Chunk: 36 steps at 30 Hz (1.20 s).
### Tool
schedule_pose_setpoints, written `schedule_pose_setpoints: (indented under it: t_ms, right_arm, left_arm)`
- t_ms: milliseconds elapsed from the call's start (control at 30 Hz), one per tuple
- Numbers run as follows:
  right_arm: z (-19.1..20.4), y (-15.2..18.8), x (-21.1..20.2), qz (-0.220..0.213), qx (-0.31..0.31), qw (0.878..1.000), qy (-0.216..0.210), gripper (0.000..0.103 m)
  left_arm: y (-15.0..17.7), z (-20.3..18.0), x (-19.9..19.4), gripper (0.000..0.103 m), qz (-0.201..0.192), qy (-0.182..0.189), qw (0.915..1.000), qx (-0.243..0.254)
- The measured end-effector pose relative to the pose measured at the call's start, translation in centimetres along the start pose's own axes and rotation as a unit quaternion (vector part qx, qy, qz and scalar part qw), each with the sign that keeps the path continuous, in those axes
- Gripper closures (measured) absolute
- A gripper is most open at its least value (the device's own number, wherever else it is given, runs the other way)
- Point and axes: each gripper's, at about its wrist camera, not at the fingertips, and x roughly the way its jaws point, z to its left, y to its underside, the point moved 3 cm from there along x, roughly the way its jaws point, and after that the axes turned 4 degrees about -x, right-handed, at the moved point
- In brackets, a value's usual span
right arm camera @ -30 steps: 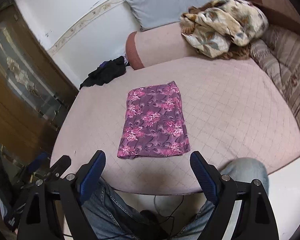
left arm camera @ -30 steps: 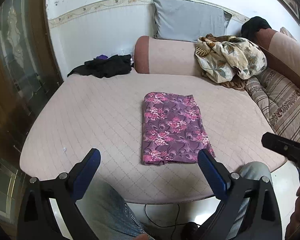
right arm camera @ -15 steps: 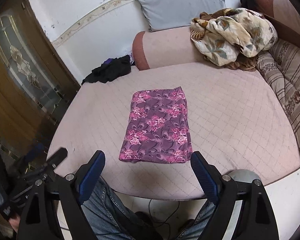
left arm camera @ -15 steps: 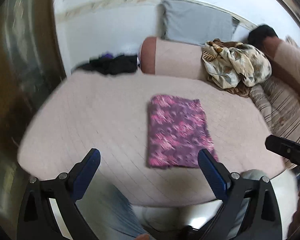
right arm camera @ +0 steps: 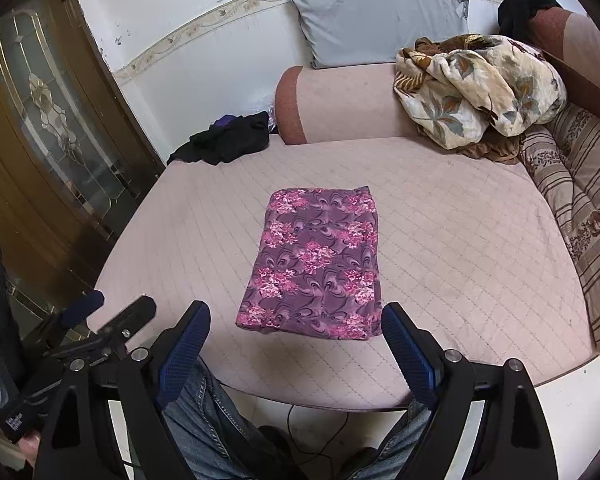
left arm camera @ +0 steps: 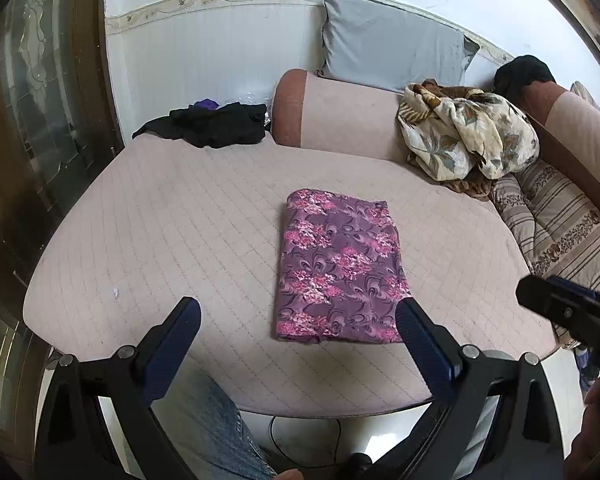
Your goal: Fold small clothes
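One folded purple floral cloth (left arm camera: pixel 340 268), two empty wide-spread claws (left arm camera: pixel 296 316) (right arm camera: pixel 296 316), one grey pillow (left arm camera: pixel 392 56).

Black gripper frames, silver screws, ribbed blue fingers (right arm camera: pixel 410 350), faded blue jeans (right arm camera: pixel 204 420)

White wall (left arm camera: pixel 204 60), wooden glazed door (right arm camera: pixel 48 128), quilted sofa (left arm camera: pixel 204 216)

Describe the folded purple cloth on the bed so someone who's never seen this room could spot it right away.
Start at the big pink quilted mattress that fills the room. Near its middle, towards the front edge, lies the folded cloth, a flat rectangle. It is the only purple piece with pink flowers; the black clothes and cream floral blanket sit crumpled at the back.
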Motion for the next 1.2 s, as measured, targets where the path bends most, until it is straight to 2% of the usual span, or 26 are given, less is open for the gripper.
schedule_pose_setpoints:
  t_ms: [267, 600, 1200]
  right_arm:
    - [-0.7, -0.9, -0.1, -0.005, 0.006, 1.0, 0.0, 0.012]
    - [-1.5, -0.1, 0.3, 0.002, 0.016, 1.0, -0.004, 0.012]
    - [-0.9, -0.1, -0.6, -0.002, 0.003, 1.0, 0.01, 0.012]
  left_arm:
    - [-0.2, -1.0, -0.2, 0.006, -0.008, -0.007, 0.9999, 0.011]
    - [0.0, -1.4, 0.0, 0.006, -0.004, -0.009, 0.9997, 0.021]
    - [-0.3, -1.3, -0.5, 0.006, -0.008, -0.006, 0.9992, 0.037]
